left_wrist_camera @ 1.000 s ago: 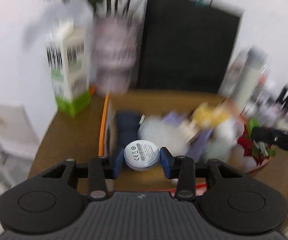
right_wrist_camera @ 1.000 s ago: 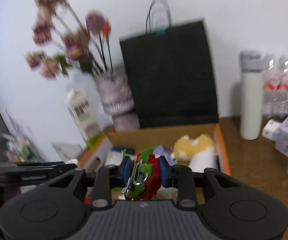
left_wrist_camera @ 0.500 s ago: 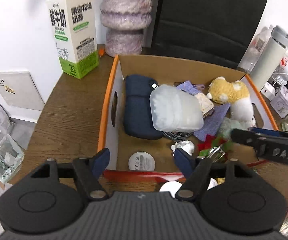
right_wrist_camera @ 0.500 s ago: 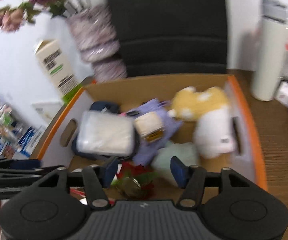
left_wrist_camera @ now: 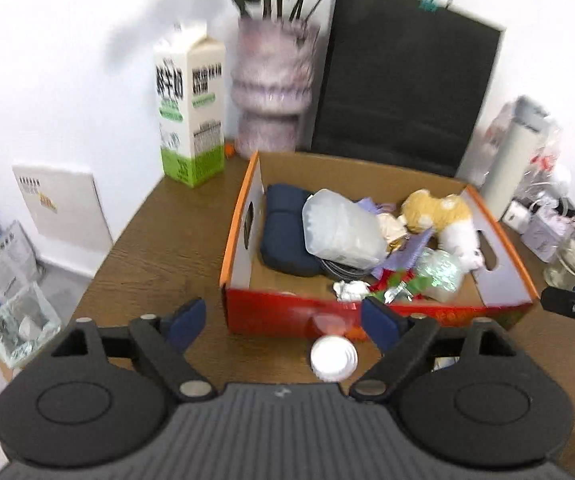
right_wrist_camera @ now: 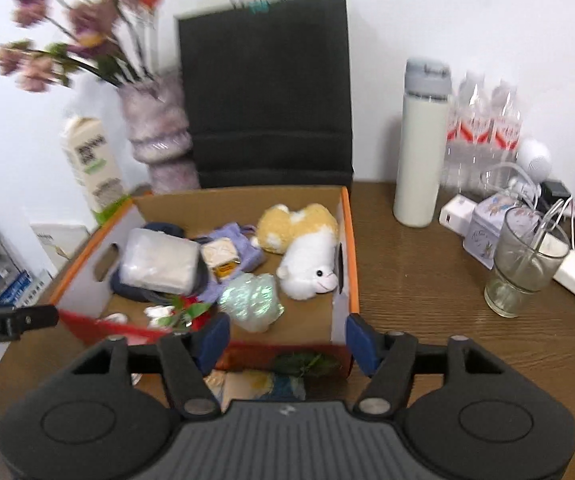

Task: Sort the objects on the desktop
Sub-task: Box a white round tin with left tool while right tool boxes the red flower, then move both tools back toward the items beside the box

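On the wooden desk just in front of the cardboard box (left_wrist_camera: pixel 375 316), a white round cap (left_wrist_camera: pixel 333 359) lies between the still-opening, empty jaws of the left gripper (left_wrist_camera: pixel 283 322), nearer than the equally empty, opening right gripper (right_wrist_camera: pixel 287 336).

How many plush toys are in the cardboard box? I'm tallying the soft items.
2. A yellow plush toy lies near the back right of the cardboard box; a white plush toy lies just in front of it, against the right wall. Clutter may hide others.
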